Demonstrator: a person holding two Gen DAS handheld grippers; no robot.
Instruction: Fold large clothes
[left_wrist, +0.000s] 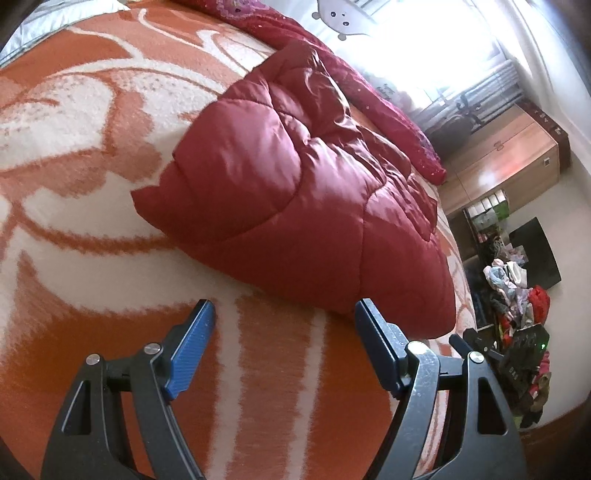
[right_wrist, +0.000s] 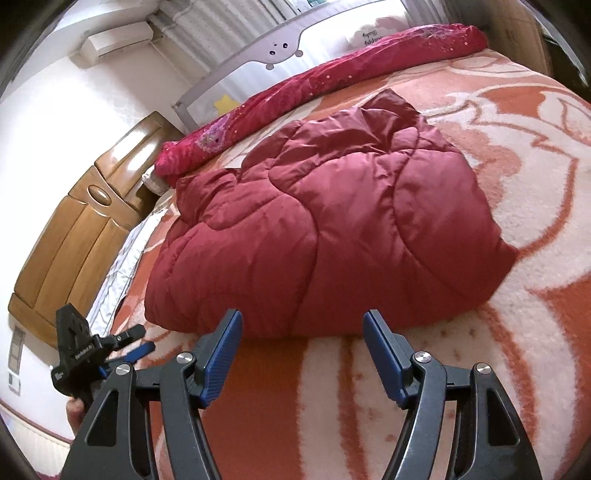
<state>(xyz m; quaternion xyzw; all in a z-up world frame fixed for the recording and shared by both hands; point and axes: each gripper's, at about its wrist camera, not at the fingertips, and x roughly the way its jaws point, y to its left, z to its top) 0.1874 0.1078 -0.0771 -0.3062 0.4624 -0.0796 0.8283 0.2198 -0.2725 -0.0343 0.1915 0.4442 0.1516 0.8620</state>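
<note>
Item: red quilted jacket, puffy, lying in a folded bundle on the orange-and-cream blanket that covers the bed. In the right wrist view it fills the centre, with its near edge at 12 o'clock just beyond the fingertips; in the left wrist view it runs from centre toward 3 o'clock.

Right gripper: spread wide, empty, hovering just short of the bundle's near edge.

Left gripper: spread wide, empty; its right finger tip overlaps the bundle's near corner in the view, and contact cannot be told.

Step, as judged: the bundle looks nearly finished. For any further fold, take the thick near edge with both tools well apart, bite deep enough to catch every layer, lift together and lay over evenly; slick padded fabric is likely to spring back, so press it flat.

Surroundings: crimson patterned quilt rolled along the far side at 12 o'clock; wooden wardrobe at 9 o'clock.
</note>
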